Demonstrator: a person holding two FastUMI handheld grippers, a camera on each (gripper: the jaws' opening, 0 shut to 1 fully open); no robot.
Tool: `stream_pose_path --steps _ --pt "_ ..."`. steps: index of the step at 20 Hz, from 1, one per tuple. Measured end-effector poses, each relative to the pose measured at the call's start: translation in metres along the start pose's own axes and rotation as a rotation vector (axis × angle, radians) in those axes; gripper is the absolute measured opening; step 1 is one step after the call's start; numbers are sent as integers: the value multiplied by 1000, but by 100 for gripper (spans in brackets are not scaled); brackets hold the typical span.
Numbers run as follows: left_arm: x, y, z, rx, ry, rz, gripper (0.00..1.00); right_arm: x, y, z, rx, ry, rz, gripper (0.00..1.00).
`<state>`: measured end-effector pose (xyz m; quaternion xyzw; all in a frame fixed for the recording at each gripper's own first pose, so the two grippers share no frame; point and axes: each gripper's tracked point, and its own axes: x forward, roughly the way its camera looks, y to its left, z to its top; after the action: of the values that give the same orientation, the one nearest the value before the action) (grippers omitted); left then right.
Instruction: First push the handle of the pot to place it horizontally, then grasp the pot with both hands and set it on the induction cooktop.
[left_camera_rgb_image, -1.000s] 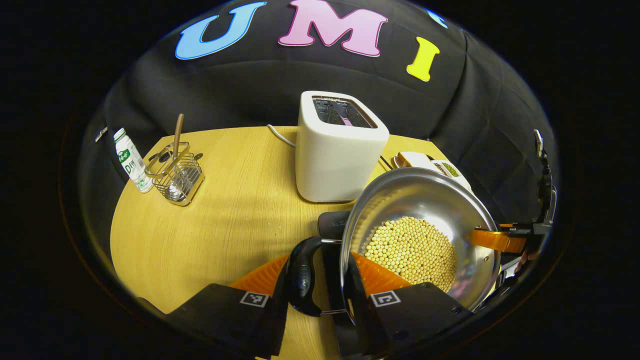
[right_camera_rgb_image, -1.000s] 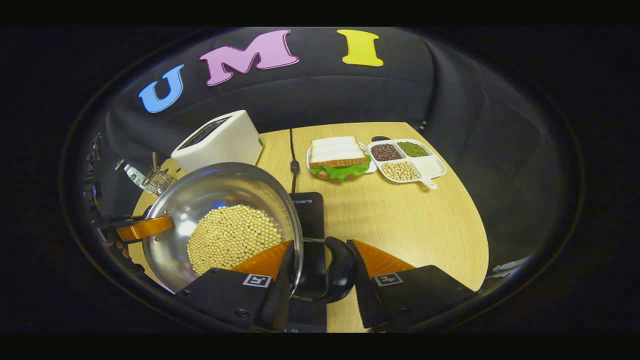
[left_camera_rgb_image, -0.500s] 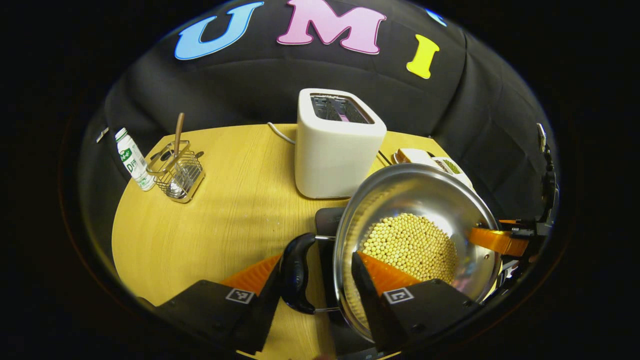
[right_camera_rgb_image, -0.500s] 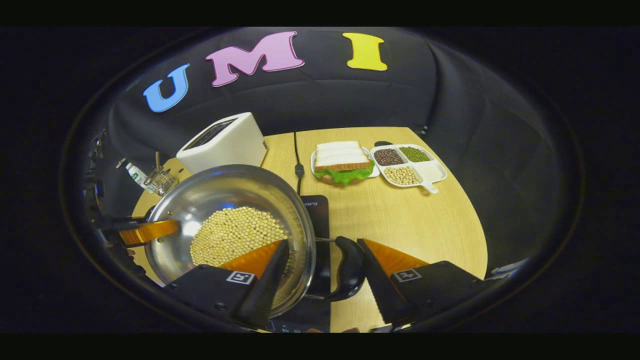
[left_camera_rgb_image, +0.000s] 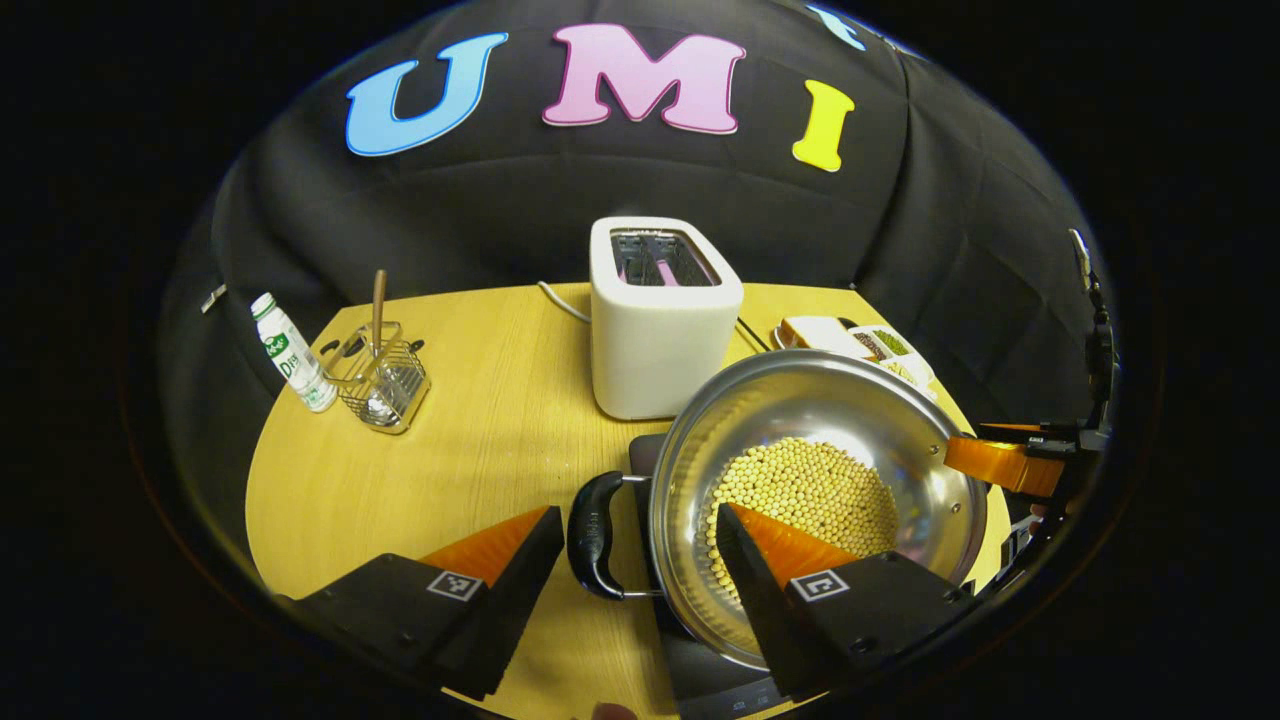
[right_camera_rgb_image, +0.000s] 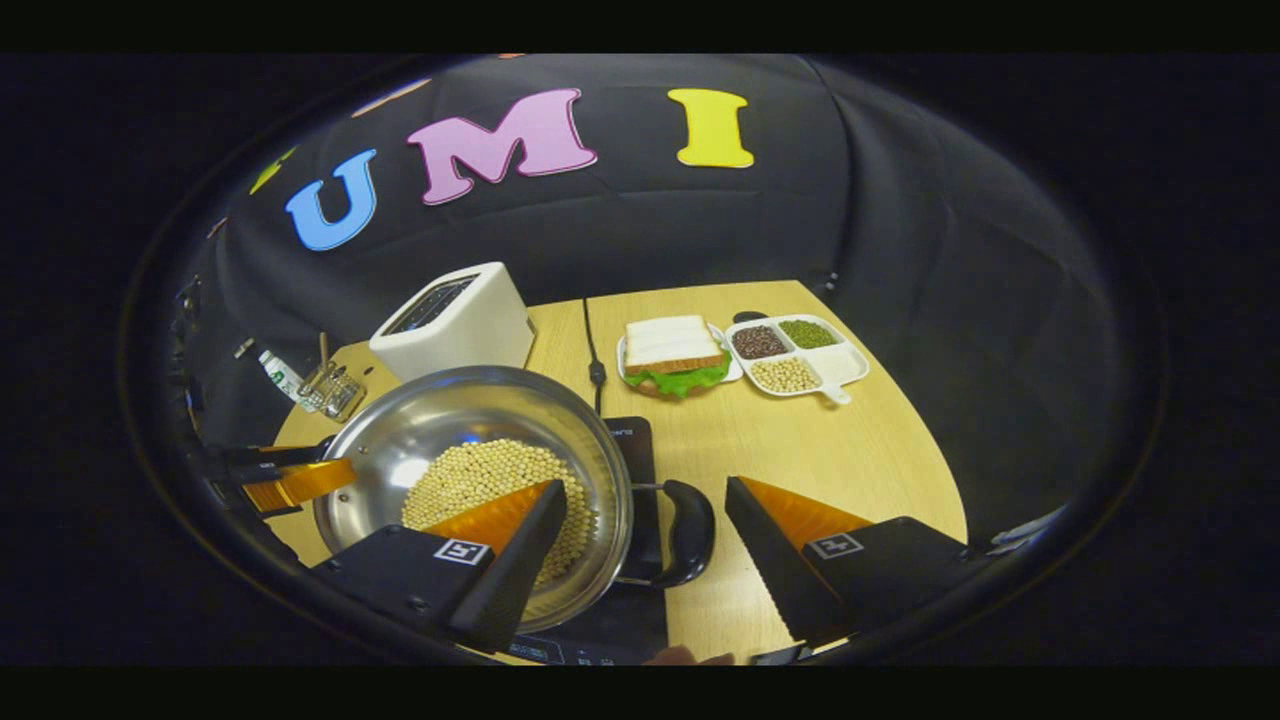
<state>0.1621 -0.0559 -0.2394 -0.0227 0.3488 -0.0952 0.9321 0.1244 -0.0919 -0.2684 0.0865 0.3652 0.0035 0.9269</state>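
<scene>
A steel pot (left_camera_rgb_image: 830, 400) holding yellow beans (left_camera_rgb_image: 810, 490) sits on the black induction cooktop (left_camera_rgb_image: 648, 455). Its two black side handles stick out level. In the left gripper view my left gripper (left_camera_rgb_image: 635, 520) is open, and one handle (left_camera_rgb_image: 592, 535) lies in the wide gap without touching either finger. In the right gripper view the pot (right_camera_rgb_image: 470, 415) rests on the cooktop (right_camera_rgb_image: 628, 450). My right gripper (right_camera_rgb_image: 645, 492) is open around the other handle (right_camera_rgb_image: 692, 530), also free of it. Each view shows a finger of the other gripper across the pot (left_camera_rgb_image: 1000, 465) (right_camera_rgb_image: 300, 482).
A white toaster (left_camera_rgb_image: 662, 320) stands just behind the pot, its cable (right_camera_rgb_image: 592, 350) running along the wooden table (left_camera_rgb_image: 470, 450). A small bottle (left_camera_rgb_image: 292, 352) and a wire utensil basket (left_camera_rgb_image: 385, 380) stand far left. A sandwich plate (right_camera_rgb_image: 675, 350) and divided bean tray (right_camera_rgb_image: 800, 355) lie at the back right.
Both grippers have opened, let go of the pot's handles and drawn back. The pot has come down onto the cooktop and now sits level.
</scene>
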Motion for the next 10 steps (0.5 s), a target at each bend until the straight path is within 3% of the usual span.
stream_pose_path --steps 10 --pt "-76 -8 31 32 -183 16 95 -85 1 53 -62 -244 -18 99"
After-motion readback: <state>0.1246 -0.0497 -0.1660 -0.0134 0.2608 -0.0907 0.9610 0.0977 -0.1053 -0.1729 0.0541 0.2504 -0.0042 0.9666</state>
